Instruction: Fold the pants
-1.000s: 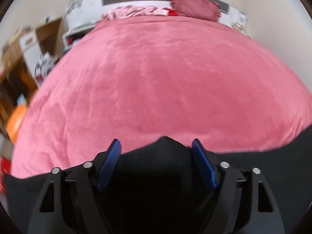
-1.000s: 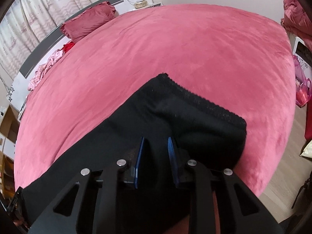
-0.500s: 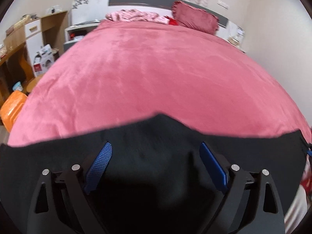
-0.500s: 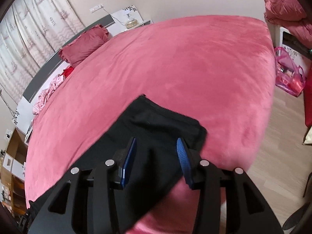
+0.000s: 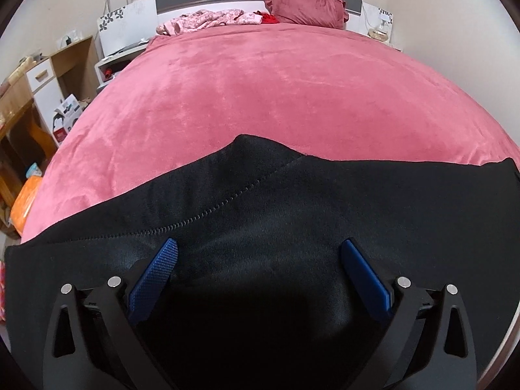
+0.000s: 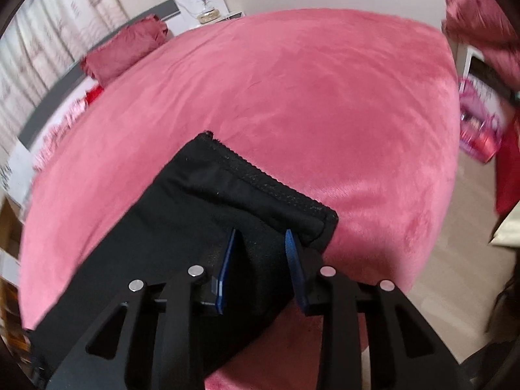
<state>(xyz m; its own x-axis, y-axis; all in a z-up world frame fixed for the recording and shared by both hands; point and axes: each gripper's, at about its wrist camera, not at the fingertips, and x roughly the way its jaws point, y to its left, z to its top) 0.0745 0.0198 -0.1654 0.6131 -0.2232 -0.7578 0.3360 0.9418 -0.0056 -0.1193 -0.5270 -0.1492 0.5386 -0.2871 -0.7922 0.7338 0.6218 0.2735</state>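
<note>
Black pants (image 5: 292, 214) lie flat along the near edge of a pink bed (image 5: 260, 91). My left gripper (image 5: 258, 250) is open wide above the middle of the pants, with a stitched seam running past its left finger (image 5: 156, 269). In the right wrist view the waistband end of the pants (image 6: 260, 182) lies near the bed corner. My right gripper (image 6: 261, 243) is open just over that end, its blue fingers (image 6: 294, 260) on either side of the cloth without pinching it.
A dark red pillow (image 5: 305, 6) and crumpled pink clothes (image 5: 208, 19) lie at the headboard. A wooden desk with boxes (image 5: 32, 91) stands left of the bed. A pink bag (image 6: 477, 130) and wood floor (image 6: 448, 276) are to the right.
My right gripper has opened and let go of the pants' waistband end. My left gripper has opened wider and drawn back, so more of the pants shows.
</note>
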